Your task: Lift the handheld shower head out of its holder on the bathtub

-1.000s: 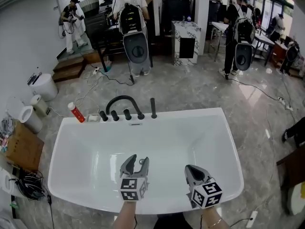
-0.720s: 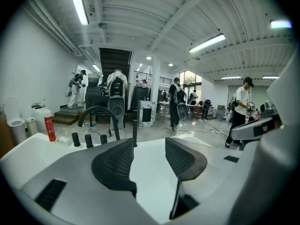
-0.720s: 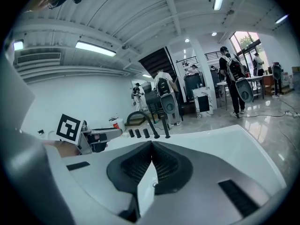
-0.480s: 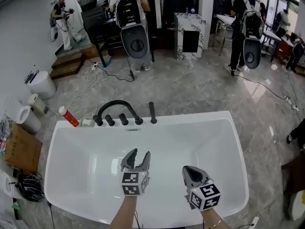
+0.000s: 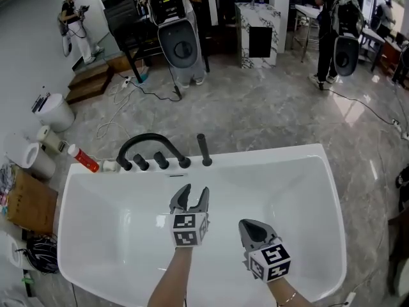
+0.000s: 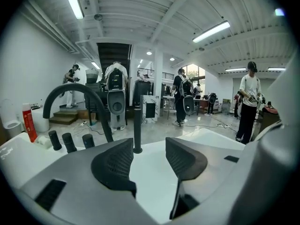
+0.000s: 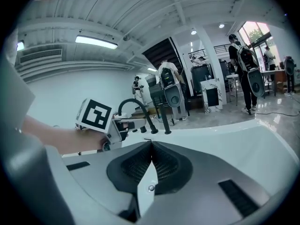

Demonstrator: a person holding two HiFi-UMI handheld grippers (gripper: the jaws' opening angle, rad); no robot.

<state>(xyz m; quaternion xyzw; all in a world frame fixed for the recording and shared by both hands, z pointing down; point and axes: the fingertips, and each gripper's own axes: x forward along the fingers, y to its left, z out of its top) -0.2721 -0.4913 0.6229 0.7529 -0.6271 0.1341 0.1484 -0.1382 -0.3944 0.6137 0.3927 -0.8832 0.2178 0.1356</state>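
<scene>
The handheld shower head is standing upright in its holder on the far rim of the white bathtub, just right of the arched black faucet. The left gripper is hovering over the basin, apart from the shower head and pointing toward it, its jaws standing wide with nothing between them. The right gripper is hanging closer to the near rim, its jaws pressed together and holding nothing
</scene>
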